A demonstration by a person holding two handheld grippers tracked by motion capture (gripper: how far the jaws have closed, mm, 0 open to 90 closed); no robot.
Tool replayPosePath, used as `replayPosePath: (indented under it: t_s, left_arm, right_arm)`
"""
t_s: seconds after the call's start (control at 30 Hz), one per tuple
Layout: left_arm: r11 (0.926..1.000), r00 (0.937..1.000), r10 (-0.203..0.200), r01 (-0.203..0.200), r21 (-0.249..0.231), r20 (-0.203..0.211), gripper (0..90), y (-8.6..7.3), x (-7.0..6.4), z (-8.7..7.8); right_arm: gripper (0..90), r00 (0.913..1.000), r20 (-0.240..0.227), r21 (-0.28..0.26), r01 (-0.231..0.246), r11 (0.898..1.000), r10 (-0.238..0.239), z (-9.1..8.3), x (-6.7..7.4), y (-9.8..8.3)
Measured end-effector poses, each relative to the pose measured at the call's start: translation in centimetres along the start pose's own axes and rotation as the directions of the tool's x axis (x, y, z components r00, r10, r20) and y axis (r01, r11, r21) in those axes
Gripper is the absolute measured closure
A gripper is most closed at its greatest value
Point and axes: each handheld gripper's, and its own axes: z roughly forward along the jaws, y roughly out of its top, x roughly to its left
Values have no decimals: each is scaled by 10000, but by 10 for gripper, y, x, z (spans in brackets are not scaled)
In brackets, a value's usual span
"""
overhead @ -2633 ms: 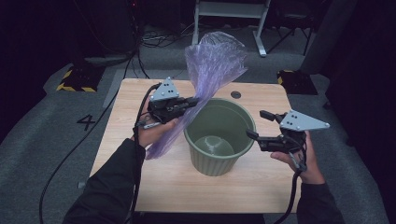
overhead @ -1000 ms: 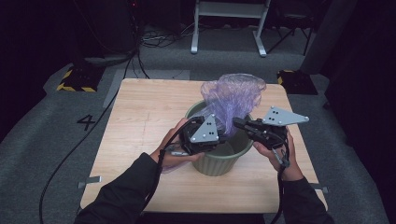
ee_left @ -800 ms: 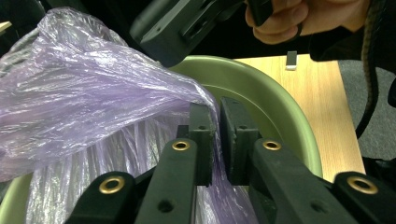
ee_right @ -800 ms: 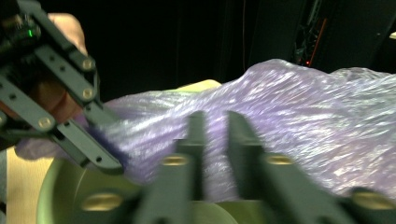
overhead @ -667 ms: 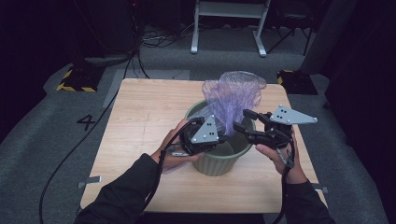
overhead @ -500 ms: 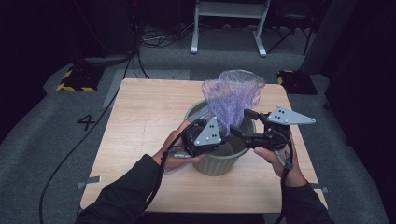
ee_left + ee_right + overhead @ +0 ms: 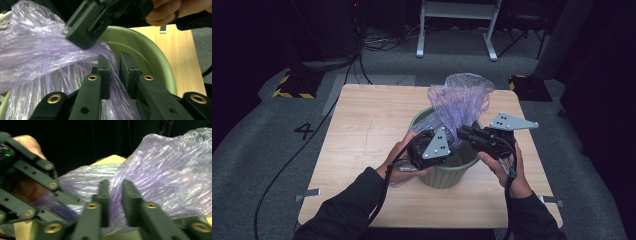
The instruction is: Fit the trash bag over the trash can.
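Note:
A crumpled purple plastic bag (image 7: 462, 97) stands up out of a green bin (image 7: 447, 172) in the middle of the wooden table (image 7: 362, 125). Both grippers meet over the bin's near rim. My left gripper (image 7: 451, 143) is shut on a gathered strand of the bag (image 7: 37, 55); its jaws have just been opening slightly, with the film still between them (image 7: 115, 72). My right gripper (image 7: 463, 133) has just been closing and is now shut on the bag's film (image 7: 170, 177), which fills its narrow gap (image 7: 115, 192). The bin's inner wall (image 7: 150, 57) curves behind the left jaws.
The bin sits right of the table's centre, with bare wood to its left and in front. Cables (image 7: 287, 165) trail off the table's left side to the grey floor. A metal stand (image 7: 457, 30) is behind the table, and small black boxes (image 7: 527, 85) lie by its far corners.
The left gripper has brought the bag from beside the bin to its mouth. The right gripper came in from the right, backed off a little with wider jaws, then closed on the bag.

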Motion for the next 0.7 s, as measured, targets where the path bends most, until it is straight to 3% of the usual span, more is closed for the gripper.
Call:
replayPosePath:
  t_s: [0.1, 0.2, 0.37, 0.57, 0.7]
  left_arm:
    - [10000, 10000, -69, 69, -3, -63, 721, 0, 0, -1]
    - [9996, 9991, -285, 284, -17, -321, 566, 0, 2, -4]
    - [9965, 9958, -836, 837, -1, -365, 395, -5, 9, -14]
    - [9879, 9876, -1540, 1533, -228, -315, 328, -17, 15, -36]
    - [9768, 9784, -2061, 2067, -559, 167, 295, -23, 21, -50]
  right_arm:
    - [900, 9999, 68, -182, 151, 9997, -150, -3, 1, 0]
    - [900, 9995, 252, -430, 197, 9989, -187, -6, 1, -1]
    - [900, 9986, 523, -967, 36, 9953, 15, -17, -5, -2]
    - [900, 9946, 1030, -1295, 49, 9916, 86, -30, -15, -4]
    - [900, 9916, 1257, -1517, -116, 9884, 310, -37, -23, -8]
